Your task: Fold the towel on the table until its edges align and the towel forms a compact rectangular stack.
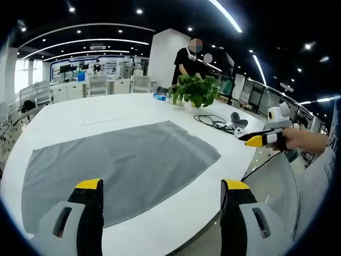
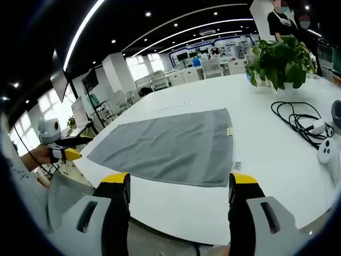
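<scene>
Grey terry towel (image 1: 120, 165) lies flat and unfolded on the white table (image 1: 69, 120), one layer, nap fine and matte, outline rectangular.

Left gripper view: left gripper (image 1: 161, 194) hangs above the near table edge, yellow-tipped jaws wide apart, nothing between them. Towel sits just ahead of the jaws; no contact. The right gripper (image 1: 261, 140) comes in from the right, off the table's side, held in a hand (image 1: 298, 140).

Right gripper view: right gripper (image 2: 179, 188) also has its jaws spread, empty, above the near edge. Towel's hem is just ahead of the tips, a small tag on its right edge.

Further right: leafy green potted plant (image 2: 279, 58), coiled black cable (image 2: 298, 122), glossy white controller (image 2: 326, 150).
</scene>
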A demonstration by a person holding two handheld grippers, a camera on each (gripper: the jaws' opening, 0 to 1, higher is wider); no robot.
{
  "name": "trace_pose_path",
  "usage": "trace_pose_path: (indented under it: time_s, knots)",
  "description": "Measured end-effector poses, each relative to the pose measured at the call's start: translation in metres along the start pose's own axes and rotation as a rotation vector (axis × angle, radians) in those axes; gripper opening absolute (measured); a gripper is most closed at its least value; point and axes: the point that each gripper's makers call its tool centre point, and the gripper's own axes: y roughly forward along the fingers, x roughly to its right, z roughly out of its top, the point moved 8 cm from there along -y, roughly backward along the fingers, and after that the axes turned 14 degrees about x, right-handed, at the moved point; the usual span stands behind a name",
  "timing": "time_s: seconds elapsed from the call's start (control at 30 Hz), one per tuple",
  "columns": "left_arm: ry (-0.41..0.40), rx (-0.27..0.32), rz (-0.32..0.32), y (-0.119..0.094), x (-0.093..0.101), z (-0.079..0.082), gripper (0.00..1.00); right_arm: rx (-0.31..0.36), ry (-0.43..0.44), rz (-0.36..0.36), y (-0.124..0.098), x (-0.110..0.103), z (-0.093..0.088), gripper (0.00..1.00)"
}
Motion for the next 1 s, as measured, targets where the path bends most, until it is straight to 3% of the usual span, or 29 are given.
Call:
trace_pose_path:
  time_s: [0.13, 0.33, 0.53, 0.73, 0.83, 1.0]
  knots:
    - [0.027, -0.04, -0.079, 0.01, 0.006, 0.003, 0.9, 0.013, -0.032, -0.016, 0.002, 0.013, 0.016, 0.75]
    - [0.132, -0.077, -0.142, 0.031, 0.015, 0.007, 0.89, 0.029, -0.064, -0.033, 0.012, 0.029, 0.032, 0.74]
    - [0.222, -0.142, -0.24, 0.054, 0.027, -0.001, 0.89, 0.044, -0.08, -0.04, 0.022, 0.044, 0.046, 0.74]
    - [0.234, -0.147, -0.271, 0.072, 0.038, -0.001, 0.88, 0.031, -0.101, -0.03, 0.036, 0.056, 0.055, 0.74]
    - [0.178, -0.086, -0.258, 0.083, 0.042, 0.004, 0.88, 0.032, -0.105, -0.019, 0.045, 0.059, 0.06, 0.73]
    - [0.241, -0.08, -0.271, 0.104, 0.044, 0.007, 0.87, 0.037, -0.117, -0.001, 0.061, 0.065, 0.067, 0.72]
